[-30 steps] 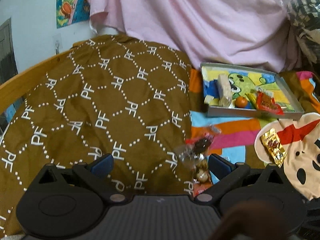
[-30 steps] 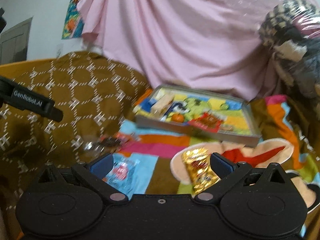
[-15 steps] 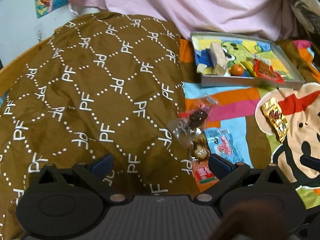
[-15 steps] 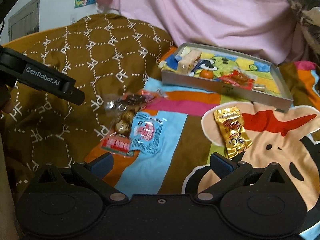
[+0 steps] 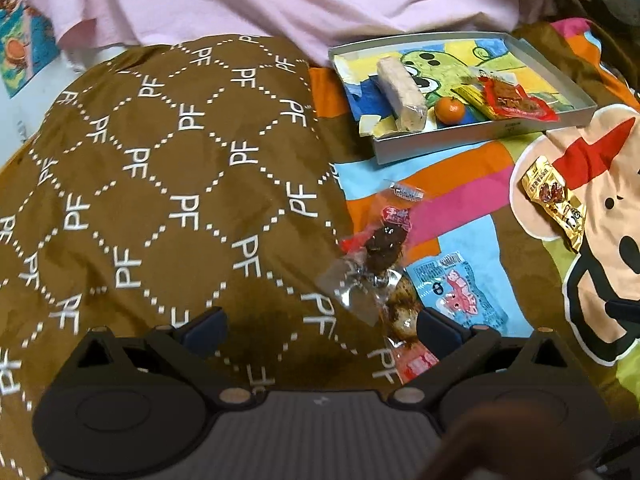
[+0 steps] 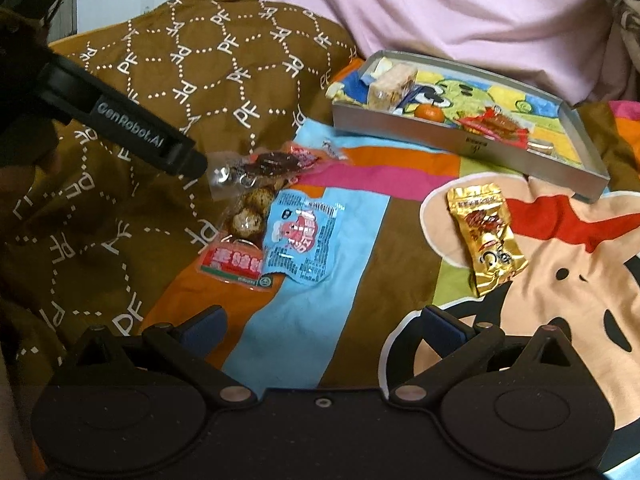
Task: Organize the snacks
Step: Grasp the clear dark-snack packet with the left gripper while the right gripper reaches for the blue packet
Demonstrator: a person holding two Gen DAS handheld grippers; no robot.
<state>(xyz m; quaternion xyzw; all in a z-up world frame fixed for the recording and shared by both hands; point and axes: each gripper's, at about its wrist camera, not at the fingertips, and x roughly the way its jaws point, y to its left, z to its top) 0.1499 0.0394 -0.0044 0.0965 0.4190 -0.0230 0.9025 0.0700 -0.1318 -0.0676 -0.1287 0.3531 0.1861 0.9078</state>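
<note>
Both the left gripper (image 5: 320,326) and the right gripper (image 6: 322,322) are spread wide, holding nothing. The gold packet (image 6: 486,238) lies on the blanket (image 6: 360,240), near the tray (image 6: 472,144); other packets (image 6: 276,216) are clustered at the brown pillow's (image 6: 192,64) edge.

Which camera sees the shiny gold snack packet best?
The right wrist view: the gold snack packet lies big and whole on the blanket, well inside the picture. The left wrist view also shows it, but smaller and off near the right edge.
</note>
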